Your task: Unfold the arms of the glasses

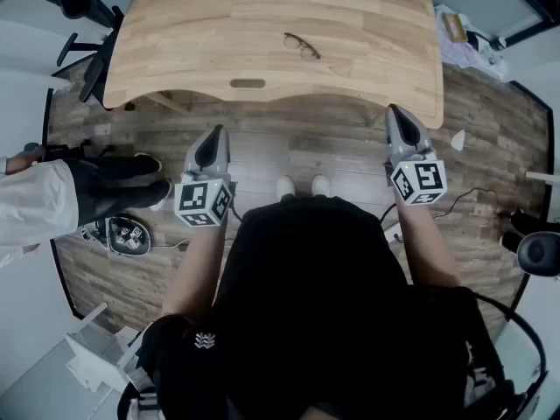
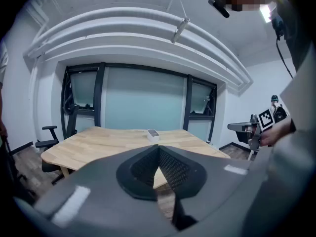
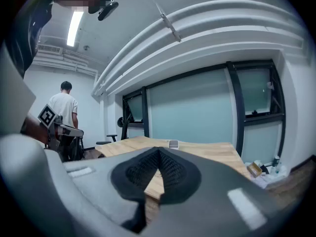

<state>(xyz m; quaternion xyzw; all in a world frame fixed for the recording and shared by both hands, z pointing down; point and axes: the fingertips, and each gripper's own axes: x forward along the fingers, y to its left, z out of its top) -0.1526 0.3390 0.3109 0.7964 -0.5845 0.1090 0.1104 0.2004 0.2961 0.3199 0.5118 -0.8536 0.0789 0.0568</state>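
While left gripper [image 1: 213,138] and right gripper [image 1: 398,116] sit closed, empty, glasses [image 1: 302,45] lie well ahead between them. Long axis crosswise; neither clearly nearer

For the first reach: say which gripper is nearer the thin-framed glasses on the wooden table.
Right, narrowly. The right gripper is at the wooden table's front edge, right of the thin-framed glasses; the left gripper hangs short of that edge, to their left.

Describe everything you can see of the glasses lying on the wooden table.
The glasses are a thin, dark-rimmed pair with two rounded clear lenses, lying flat on the light wooden table, about midway across it. Only the table touches them. They are too small to tell whether the arms are folded.
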